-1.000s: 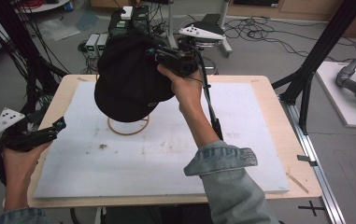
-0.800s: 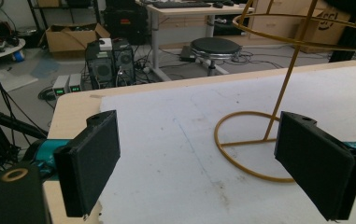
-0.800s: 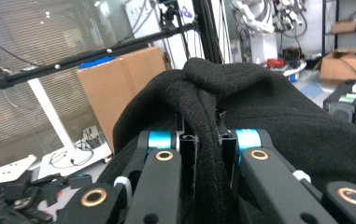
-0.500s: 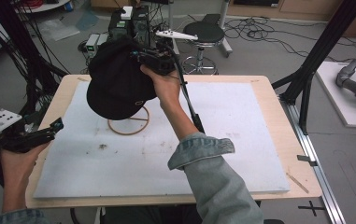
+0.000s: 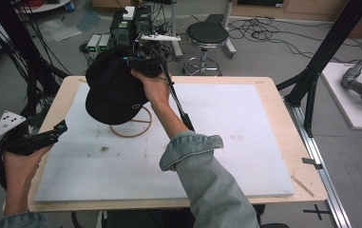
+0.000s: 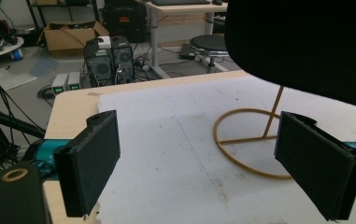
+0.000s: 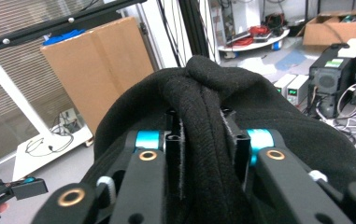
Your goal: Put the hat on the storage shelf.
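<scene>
Our right gripper [image 5: 143,66] pinches just a fold of the black cap [image 5: 114,90] over the gold stand [image 5: 131,127]; it might slip free. Left gripper [image 5: 57,129] sits wide, empty.

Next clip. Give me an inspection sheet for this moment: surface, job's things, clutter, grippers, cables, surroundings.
Surface: white board on a wooden table, some dark smudges.
Job's things: black hat held above a gold wire stand, whose ring base sits on the board.
Clutter: nothing seen on the board.
Grippers: right gripper shut on a fold of the hat; left gripper open, off the table's left edge.
Cables: black cable trails along the right forearm.
Surroundings: stool, electronics boxes, floor cables, cardboard boxes.
</scene>
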A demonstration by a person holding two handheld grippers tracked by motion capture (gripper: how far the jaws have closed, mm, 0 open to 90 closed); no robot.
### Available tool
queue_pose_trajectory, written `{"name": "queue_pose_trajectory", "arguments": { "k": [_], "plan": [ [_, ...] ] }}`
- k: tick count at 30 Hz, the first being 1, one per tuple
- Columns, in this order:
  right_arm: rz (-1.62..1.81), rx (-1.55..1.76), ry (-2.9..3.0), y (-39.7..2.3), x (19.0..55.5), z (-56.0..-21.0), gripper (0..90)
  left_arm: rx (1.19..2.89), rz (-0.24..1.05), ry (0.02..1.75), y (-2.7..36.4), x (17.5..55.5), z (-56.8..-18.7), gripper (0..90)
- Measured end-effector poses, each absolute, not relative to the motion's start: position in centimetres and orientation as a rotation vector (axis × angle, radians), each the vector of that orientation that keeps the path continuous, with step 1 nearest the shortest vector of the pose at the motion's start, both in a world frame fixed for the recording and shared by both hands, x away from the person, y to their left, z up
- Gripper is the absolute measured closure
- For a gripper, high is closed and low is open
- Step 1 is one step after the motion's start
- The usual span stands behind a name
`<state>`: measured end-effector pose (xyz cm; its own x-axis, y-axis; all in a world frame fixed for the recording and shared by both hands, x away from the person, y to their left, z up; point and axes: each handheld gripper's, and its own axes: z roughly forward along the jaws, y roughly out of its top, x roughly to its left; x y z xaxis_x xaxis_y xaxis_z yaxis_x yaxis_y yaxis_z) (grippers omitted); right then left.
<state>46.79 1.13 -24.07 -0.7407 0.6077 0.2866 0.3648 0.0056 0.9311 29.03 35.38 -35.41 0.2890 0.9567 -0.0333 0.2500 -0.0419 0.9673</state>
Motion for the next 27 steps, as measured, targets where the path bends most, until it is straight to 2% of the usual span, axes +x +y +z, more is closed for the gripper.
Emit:
{"name": "queue_pose_trajectory", "arguments": {
  "k": [3, 4, 6, 8, 11, 13, 14, 15, 16, 27],
  "plan": [
    [1.808, 1.03, 2.092, 1.4, 47.0, -24.3, 69.8, 1.527, 0.853, 1.16, 35.3, 29.1, -35.5, 14.6],
    [1.792, 1.039, 2.111, 1.6, 47.2, -24.6, 65.6, 1.523, 0.851, 1.16, 35.2, 29.2, -35.5, 14.6],
    [1.779, 1.039, 2.115, 1.7, 47.3, -24.7, 64.9, 1.529, 0.854, 1.162, 35.2, 29.2, -35.5, 14.6],
    [1.746, 1.025, 2.113, 1.8, 47.4, -24.9, 56.8, 1.528, 0.854, 1.16, 35.2, 29.2, -35.5, 14.6],
    [1.746, 1.021, 2.104, 1.8, 47.4, -24.9, 55.6, 1.532, 0.854, 1.161, 35.2, 29.2, -35.5, 14.6],
    [1.724, 1.014, 2.107, 1.8, 47.3, -24.8, 52.2, 1.529, 0.852, 1.162, 35.1, 29.2, -35.6, 14.6],
    [1.709, 1.018, 2.087, 1.5, 47.4, -24.7, 46.9, 1.534, 0.851, 1.158, 35.1, 29.2, -35.6, 14.6],
    [1.709, 1.018, 2.087, 1.5, 47.4, -24.7, 46.9, 1.534, 0.851, 1.158, 35.1, 29.2, -35.6, 14.6],
    [1.726, 1.034, 2.077, 1.1, 47.4, -24.5, 43.5, 1.532, 0.851, 1.158, 35.0, 29.2, -35.6, 14.6],
    [1.679, 1.075, 1.984, -3.0, 47.2, -23.8, 31.2, 1.537, 0.849, 1.153, 34.8, 29.4, -35.6, 14.6]
  ]
}}
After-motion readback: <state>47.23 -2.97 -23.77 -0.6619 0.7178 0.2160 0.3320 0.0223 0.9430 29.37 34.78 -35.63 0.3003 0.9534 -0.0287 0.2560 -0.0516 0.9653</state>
